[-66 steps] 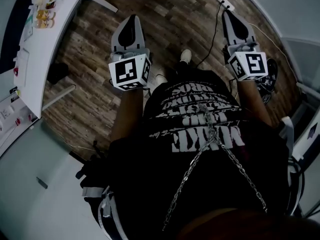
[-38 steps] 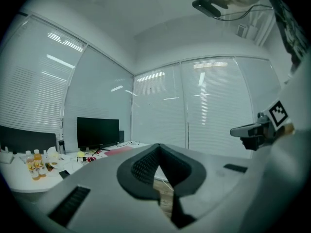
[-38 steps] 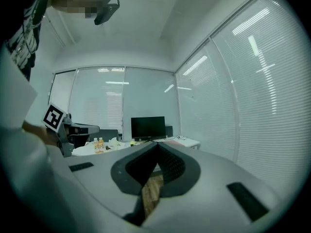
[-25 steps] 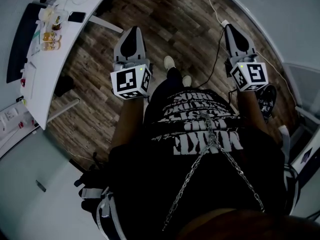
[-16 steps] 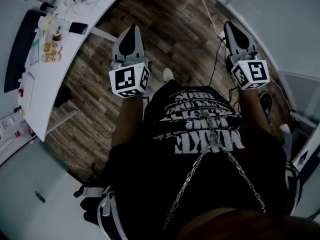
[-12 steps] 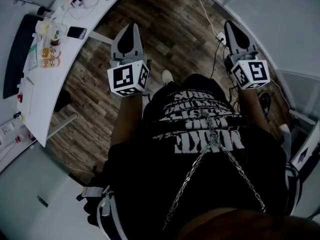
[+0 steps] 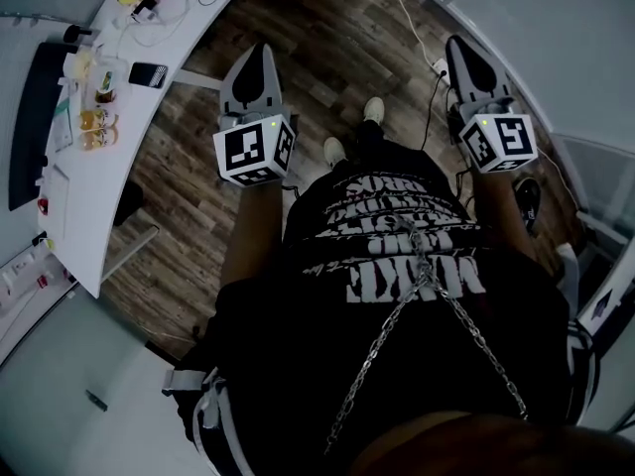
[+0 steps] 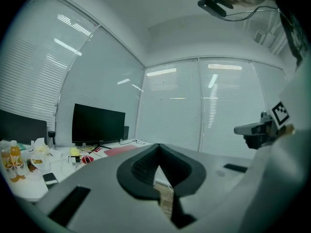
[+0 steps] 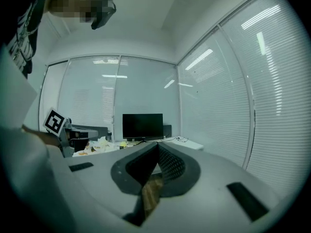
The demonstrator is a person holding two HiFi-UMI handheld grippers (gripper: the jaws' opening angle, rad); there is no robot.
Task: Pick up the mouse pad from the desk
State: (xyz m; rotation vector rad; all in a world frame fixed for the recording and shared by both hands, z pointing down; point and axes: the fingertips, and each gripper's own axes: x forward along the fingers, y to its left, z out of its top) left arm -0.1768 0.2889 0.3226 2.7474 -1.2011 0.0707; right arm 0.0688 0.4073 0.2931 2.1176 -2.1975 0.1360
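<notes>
In the left gripper view a flat pinkish-red mouse pad (image 8: 119, 150) lies on the white desk (image 8: 58, 169), in front of a black monitor (image 8: 97, 125). I cannot make the pad out in the head view. My left gripper (image 7: 260, 50) is held level over the wooden floor, shut and empty, still well short of the desk (image 7: 89, 196). At the same height on the other side is my right gripper (image 7: 458, 42), also shut with nothing in it. Seen from its own camera, the left gripper (image 8: 158, 145) has its jaws pressed together, and the same holds for the right gripper (image 9: 156, 144).
On the desk are drink bottles (image 7: 91, 122), a dark phone (image 7: 149, 74), a small red object (image 8: 86, 159) and loose cables. A white cable and power strip (image 7: 437, 67) lie on the floor ahead. Glass walls with blinds (image 8: 209, 110) close off the room.
The person has walked forward; in the head view the desk has slid down the left side and more of its far end shows. Both grippers stay shut and level.
</notes>
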